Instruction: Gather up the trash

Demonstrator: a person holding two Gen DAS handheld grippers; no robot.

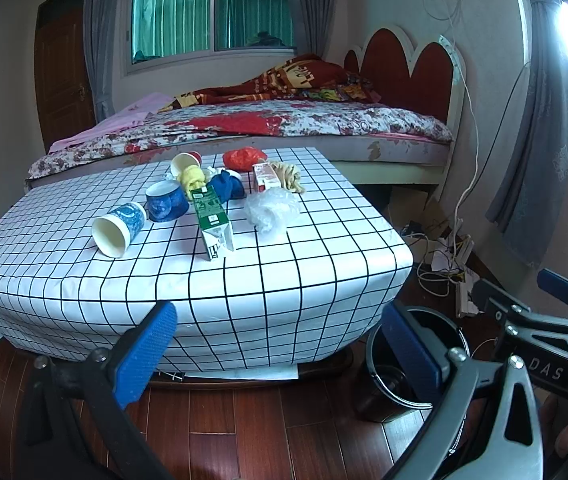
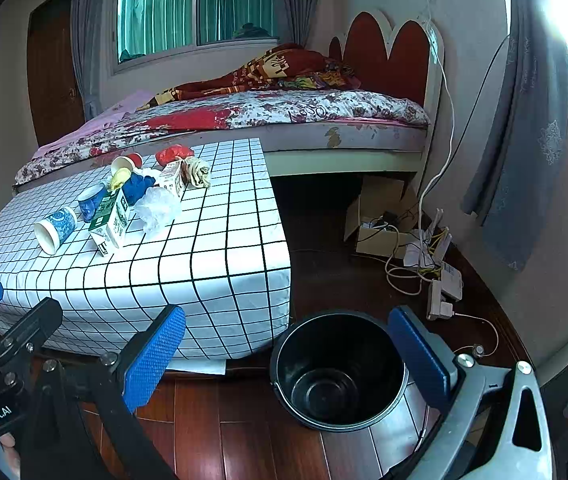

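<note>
Both wrist views sit low near floor, facing 12 o'clock; shared: table (image 1: 243, 288) (image 2: 203, 264), bin (image 1: 412, 364) (image 2: 340, 372), bed (image 1: 284, 120).

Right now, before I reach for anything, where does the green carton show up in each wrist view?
Left wrist: green carton lies near the picture's centre, on the checked tablecloth, clear plastic wad to its right.
Right wrist: green carton sits left of centre, same wad to its right.
Shared landmark: the tipped blue-patterned paper cup left of the carton.
</note>
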